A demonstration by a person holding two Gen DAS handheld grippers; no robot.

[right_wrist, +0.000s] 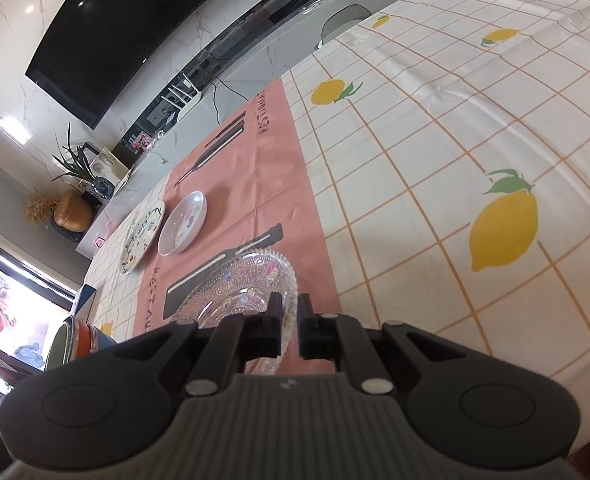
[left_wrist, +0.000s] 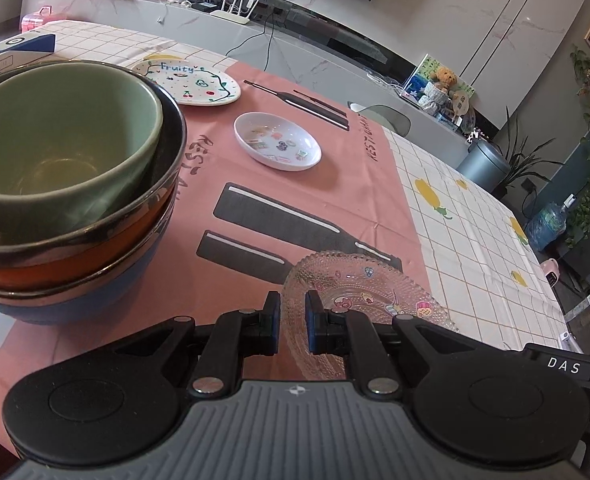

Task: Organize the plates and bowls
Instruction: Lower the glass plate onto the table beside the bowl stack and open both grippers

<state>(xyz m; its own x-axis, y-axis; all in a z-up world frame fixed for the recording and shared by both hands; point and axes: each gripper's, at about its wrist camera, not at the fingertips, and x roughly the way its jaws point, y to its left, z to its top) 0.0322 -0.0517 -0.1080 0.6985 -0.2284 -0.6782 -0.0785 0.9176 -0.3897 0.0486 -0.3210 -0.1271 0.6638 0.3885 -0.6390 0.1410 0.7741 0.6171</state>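
Note:
A clear, bumpy glass plate (left_wrist: 369,290) with cartoon stickers is held over the pink mat (left_wrist: 295,208), gripped from two sides. My left gripper (left_wrist: 293,300) is shut on its near left rim. My right gripper (right_wrist: 291,304) is shut on the rim of the glass plate (right_wrist: 247,280) from the other side. To the left stands a stack of bowls (left_wrist: 67,184): green inside orange-and-black, on blue. This stack of bowls (right_wrist: 75,340) shows at the lower left of the right wrist view. Farther back lie a small white dish (left_wrist: 277,141) (right_wrist: 183,222) and a "Fruity" plate (left_wrist: 191,82) (right_wrist: 141,236).
A lemon-print checked tablecloth (right_wrist: 455,140) covers the table to the right of the mat. A white and blue box (left_wrist: 15,48) and a pink case (left_wrist: 35,18) sit at the far left corner. A chair back (left_wrist: 387,118) rises behind the table's far edge.

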